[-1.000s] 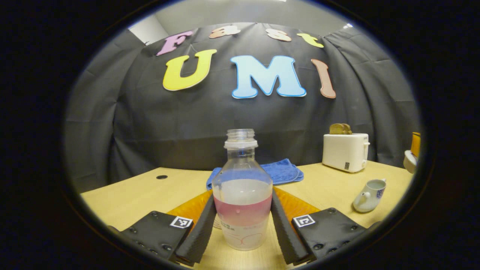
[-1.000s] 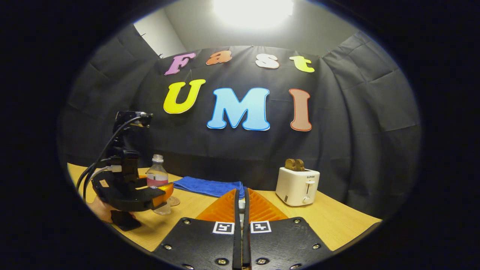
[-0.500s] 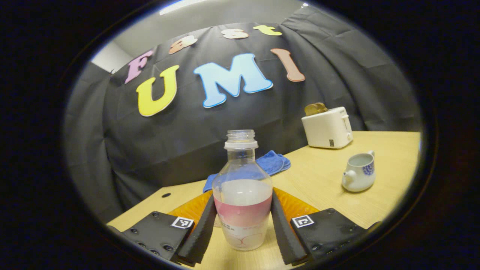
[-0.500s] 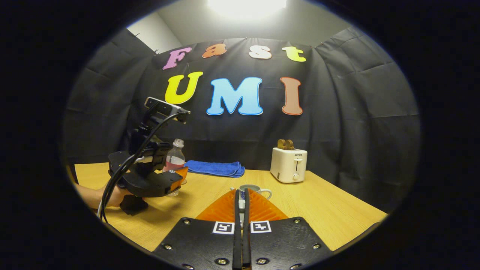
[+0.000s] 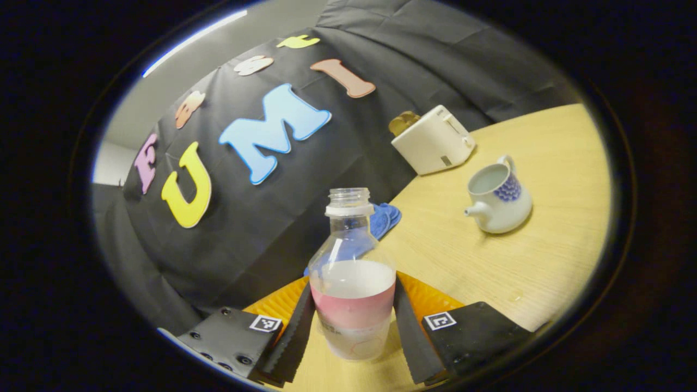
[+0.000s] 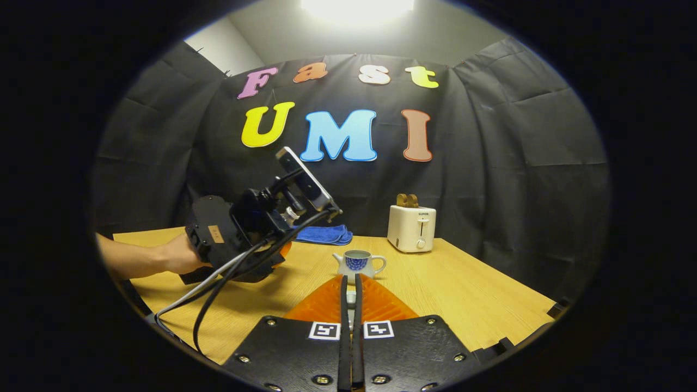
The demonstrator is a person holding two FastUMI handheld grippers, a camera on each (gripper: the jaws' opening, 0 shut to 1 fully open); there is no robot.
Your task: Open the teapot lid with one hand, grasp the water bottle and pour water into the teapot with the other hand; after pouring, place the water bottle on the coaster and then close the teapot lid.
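Observation:
My left gripper (image 5: 353,284) is shut on a clear water bottle (image 5: 348,239) with a pink label band, no cap and water inside. The view is rolled, so the bottle leans toward the white teapot (image 5: 501,198) with a blue pattern, which stands lidless on the table to the right. In the right gripper view the same teapot (image 6: 358,263) stands just beyond my right gripper (image 6: 351,283), which is shut with a small white piece, the teapot lid (image 6: 352,298), showing between its fingers. The left gripper (image 6: 275,251), held by a hand (image 6: 174,258), hangs left of the teapot and hides the bottle.
A white toaster (image 6: 411,228) with bread in its slots stands at the back of the wooden table (image 6: 479,294). A folded blue cloth (image 6: 324,234) lies by the wall left of it. A cable trails from the left gripper over the table's front left.
The left gripper has lifted the bottle, carried it toward the teapot and tipped it that way. The right gripper has stayed shut on the lid, and the teapot now shows whole beyond its fingers.

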